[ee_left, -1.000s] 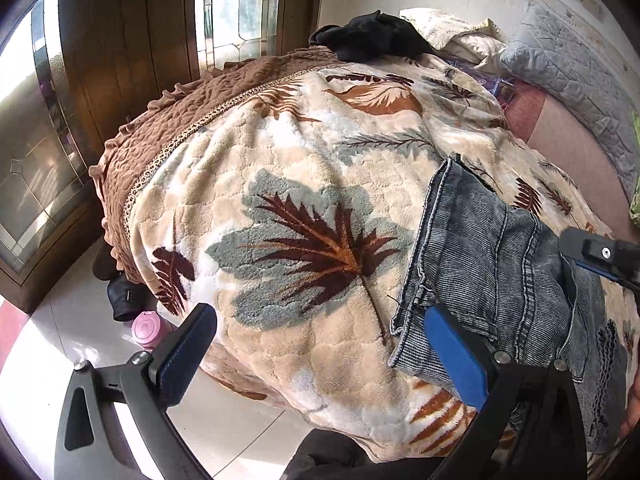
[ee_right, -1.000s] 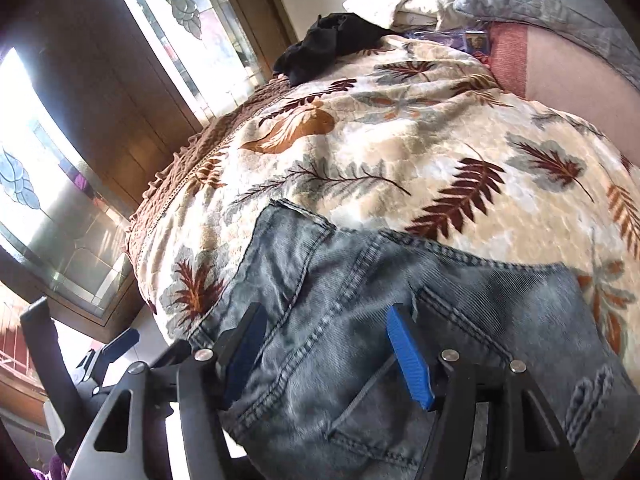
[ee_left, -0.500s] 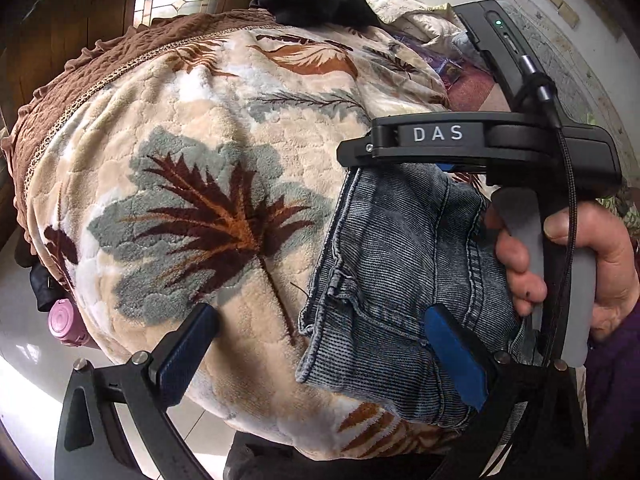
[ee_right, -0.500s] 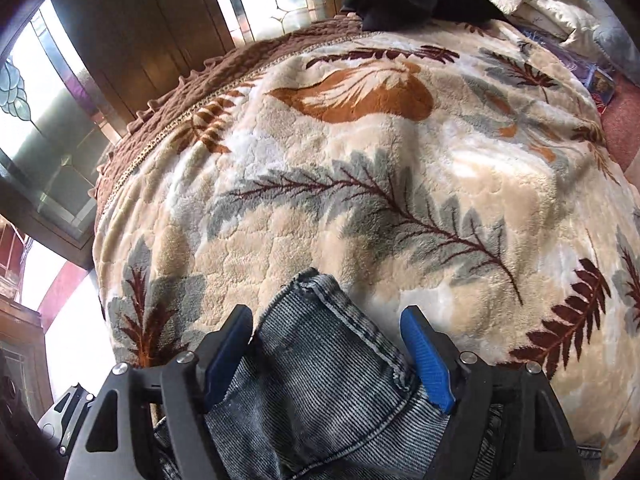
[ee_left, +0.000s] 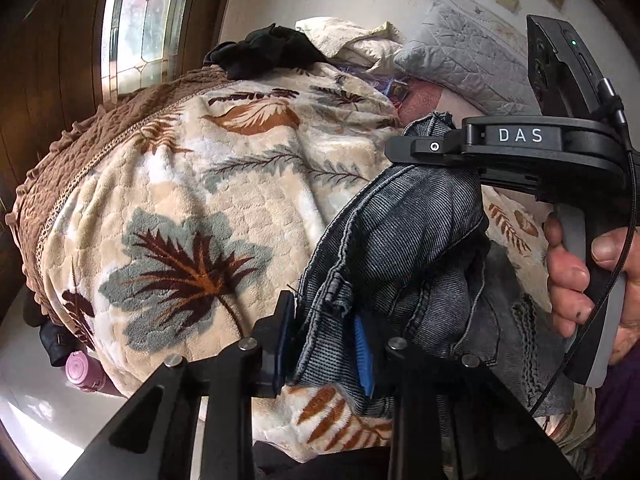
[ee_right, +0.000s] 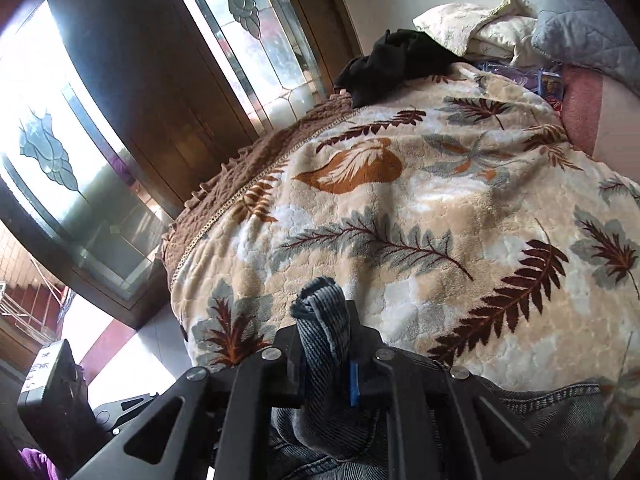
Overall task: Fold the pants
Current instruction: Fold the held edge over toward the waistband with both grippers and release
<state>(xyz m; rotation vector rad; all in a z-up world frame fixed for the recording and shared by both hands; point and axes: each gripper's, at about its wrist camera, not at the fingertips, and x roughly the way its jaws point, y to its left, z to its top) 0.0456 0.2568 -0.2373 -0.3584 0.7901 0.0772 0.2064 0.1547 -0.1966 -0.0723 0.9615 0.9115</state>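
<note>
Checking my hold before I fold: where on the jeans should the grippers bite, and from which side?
On the jeans, grip the thick stitched end hem, coming from the near bed edge. Left gripper and right gripper have just closed there, pinching bunched denim.

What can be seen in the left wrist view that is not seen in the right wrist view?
Only the left wrist view shows the right hand on its grey handle, the "DAS" label, and a pink bottle on the floor. Only the right wrist view shows a dark box with a white label at lower left. Both show the jeans pinched by the left gripper and the right gripper, whose jaws have just been closing, the leaf blanket and the black garment.
</note>
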